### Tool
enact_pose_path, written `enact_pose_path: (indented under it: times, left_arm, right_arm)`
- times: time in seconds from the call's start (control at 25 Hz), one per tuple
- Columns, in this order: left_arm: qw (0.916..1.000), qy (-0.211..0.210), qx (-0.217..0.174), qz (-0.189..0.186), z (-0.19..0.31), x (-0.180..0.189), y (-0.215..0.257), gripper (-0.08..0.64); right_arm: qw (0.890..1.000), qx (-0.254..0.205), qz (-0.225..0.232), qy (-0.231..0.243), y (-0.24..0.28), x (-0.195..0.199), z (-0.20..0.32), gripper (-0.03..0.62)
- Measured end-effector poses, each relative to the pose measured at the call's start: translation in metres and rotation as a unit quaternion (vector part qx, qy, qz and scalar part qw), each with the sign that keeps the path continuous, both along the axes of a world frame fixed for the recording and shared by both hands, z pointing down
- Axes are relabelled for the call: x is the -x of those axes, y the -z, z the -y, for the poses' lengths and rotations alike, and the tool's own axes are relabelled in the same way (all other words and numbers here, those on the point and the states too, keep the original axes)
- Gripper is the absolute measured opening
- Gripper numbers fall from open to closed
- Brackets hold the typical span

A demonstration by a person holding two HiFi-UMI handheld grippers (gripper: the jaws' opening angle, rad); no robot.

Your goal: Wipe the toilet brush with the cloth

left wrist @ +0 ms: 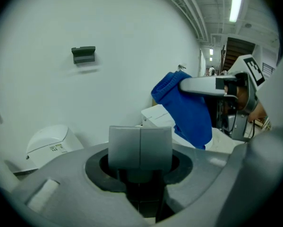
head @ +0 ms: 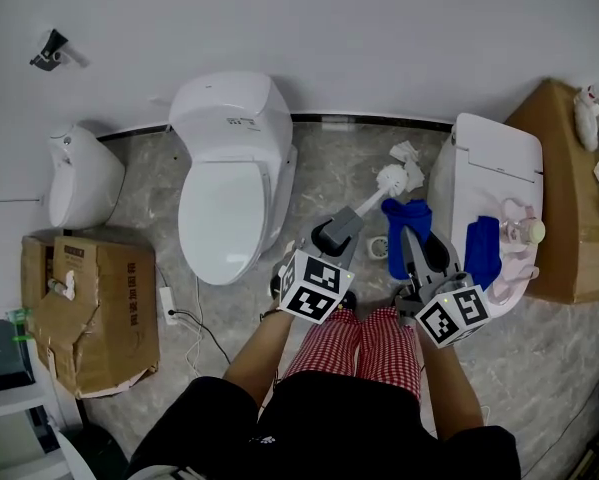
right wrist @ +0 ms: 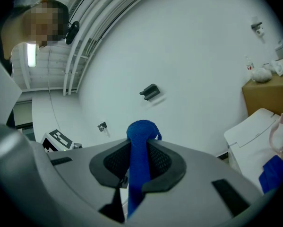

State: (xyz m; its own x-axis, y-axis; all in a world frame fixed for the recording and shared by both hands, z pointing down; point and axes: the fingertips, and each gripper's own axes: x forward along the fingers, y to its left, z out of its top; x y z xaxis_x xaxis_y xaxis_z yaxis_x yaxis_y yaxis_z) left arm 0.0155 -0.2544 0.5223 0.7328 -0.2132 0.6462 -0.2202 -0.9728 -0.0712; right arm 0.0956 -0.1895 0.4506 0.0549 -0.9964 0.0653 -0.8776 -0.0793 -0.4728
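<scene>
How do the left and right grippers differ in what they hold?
The left gripper clamps the toilet brush by its rigid grey handle; the right gripper pinches a soft blue cloth that hangs down. The left jaws stand wide around the handle; the right jaws are almost together. Both hold something.

The place is a mock-up bathroom in an industrial hall, not a home. A white toilet (head: pixel 234 183) stands on marbled floor (head: pixel 359 168) against a bare wall (head: pixel 379 38). A second toilet (head: pixel 494 183) stands right of it and cardboard boxes (head: pixel 94 303) flank it, with exposed ceiling pipes (right wrist: pixel 91 32) overhead.
</scene>
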Motion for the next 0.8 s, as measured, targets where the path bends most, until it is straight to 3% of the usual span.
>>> enact_pose_path:
  times: [0.8]
  left_arm:
    - [0.9979,-0.010,-0.021,-0.060,0.001,-0.009,0.070,0.158]
  right_arm:
    - [0.999,-0.031,-0.039,-0.022,0.054,-0.005,-0.006,0.066]
